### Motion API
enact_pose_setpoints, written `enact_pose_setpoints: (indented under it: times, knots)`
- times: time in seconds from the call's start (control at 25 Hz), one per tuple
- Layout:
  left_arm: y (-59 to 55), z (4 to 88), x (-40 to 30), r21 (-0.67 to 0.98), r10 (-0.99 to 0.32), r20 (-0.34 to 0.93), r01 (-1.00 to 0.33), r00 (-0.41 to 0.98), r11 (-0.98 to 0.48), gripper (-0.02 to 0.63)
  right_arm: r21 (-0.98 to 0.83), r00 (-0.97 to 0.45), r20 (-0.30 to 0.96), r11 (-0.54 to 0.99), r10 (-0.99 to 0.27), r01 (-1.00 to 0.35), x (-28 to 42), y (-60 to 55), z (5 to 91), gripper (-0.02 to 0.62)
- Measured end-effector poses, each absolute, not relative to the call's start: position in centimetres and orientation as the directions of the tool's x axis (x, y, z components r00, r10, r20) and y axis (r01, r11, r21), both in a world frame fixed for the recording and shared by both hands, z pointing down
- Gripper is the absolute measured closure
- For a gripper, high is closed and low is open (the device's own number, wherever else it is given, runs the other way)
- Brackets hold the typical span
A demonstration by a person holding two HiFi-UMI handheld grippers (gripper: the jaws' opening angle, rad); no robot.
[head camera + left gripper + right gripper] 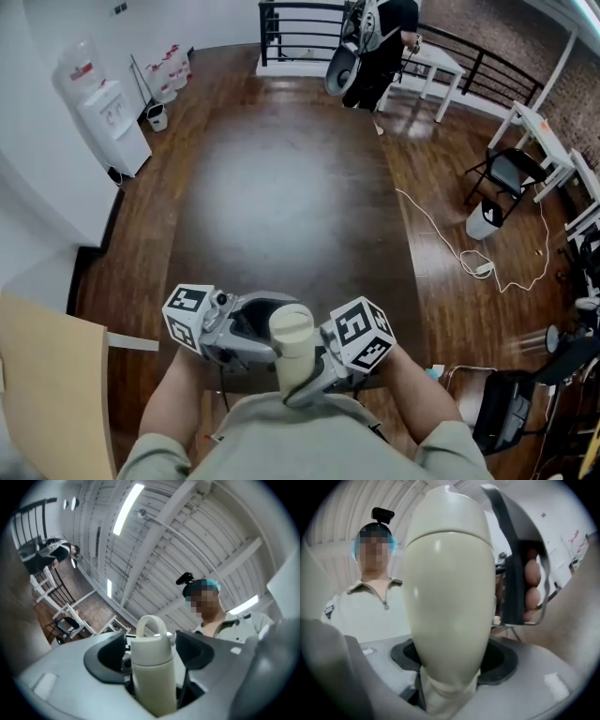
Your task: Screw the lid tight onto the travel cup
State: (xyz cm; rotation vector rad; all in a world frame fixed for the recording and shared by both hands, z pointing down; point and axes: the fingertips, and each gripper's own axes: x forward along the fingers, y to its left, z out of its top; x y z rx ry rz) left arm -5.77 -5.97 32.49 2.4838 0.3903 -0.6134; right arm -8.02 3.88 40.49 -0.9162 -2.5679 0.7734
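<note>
A: Cream travel cup (pixel 292 349), held up before the chest, clamped low in right gripper (pixel 454 660). Left gripper (pixel 152 651)?
B: Spread either side of lid (pixel 149 645), not touching. Might close off-centre, cross the thread, or twist the cup loose.

The person wore a pale khaki short-sleeved shirt (pixel 370 616) with a collar and a short zip (pixel 385 604) at the neck. A teal cap (pixel 212 584) carried a small black camera (pixel 383 513). The left gripper (pixel 153 651) and the right gripper (pixel 454 660) had smooth grey shells, black pads (pixel 110 656) and white cubes (pixel 187 314) printed with black square markers.
</note>
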Motion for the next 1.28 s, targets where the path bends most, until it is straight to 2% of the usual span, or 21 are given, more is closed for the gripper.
enact_pose_setpoints:
  times: [0.12, 0.24, 0.36, 0.52, 0.68, 0.88, 1.04, 1.28]
  knots:
    - [-7.2, 33.3, -6.7, 0.465, -0.045, -0.456, 0.195, 0.889, -0.864, 0.259, -0.513, -0.871, 0.219, 0.811, 0.441, 0.281, -9.1, 0.4, 42.0, 0.294]
    - [-8.5, 34.8, -7.1, 0.481, -0.280, -0.345, -0.087, 0.896, -0.872, 0.250, -0.399, -0.927, 0.337, 0.917, 0.162, 0.016, -9.5, -3.9, 43.5, 0.293]
    - [-9.4, 35.6, -7.6, 0.451, -0.495, -0.257, -0.350, 0.830, -0.821, 0.249, -0.220, -0.887, 0.450, 0.949, -0.105, -0.224, -8.9, -7.5, 45.2, 0.293]
    - [-9.0, 35.0, -7.1, 0.372, -0.612, -0.209, -0.517, 0.763, -0.771, 0.250, -0.048, -0.794, 0.519, 0.917, -0.316, -0.396, -8.0, -9.8, 47.1, 0.293]
    - [-8.9, 35.4, -6.3, 0.268, -0.661, -0.125, -0.616, 0.740, -0.741, 0.252, 0.004, -0.743, 0.555, 0.894, -0.375, -0.448, -8.0, -10.1, 48.0, 0.293]
    - [-9.0, 36.6, -5.5, 0.221, -0.679, -0.069, -0.652, 0.731, -0.725, 0.264, 0.019, -0.739, 0.573, 0.907, -0.354, -0.420, -8.5, -8.8, 48.6, 0.293]
    - [-8.9, 36.7, -5.7, 0.231, -0.678, -0.072, -0.649, 0.731, -0.725, 0.321, -0.001, -0.746, 0.582, 0.918, -0.322, -0.397, -8.9, -8.0, 48.8, 0.294]
    - [-8.2, 35.9, -5.5, 0.260, -0.581, -0.109, -0.541, 0.807, -0.800, 0.302, -0.069, -0.799, 0.568, 0.957, -0.195, -0.283, -9.0, -6.2, 48.0, 0.294]
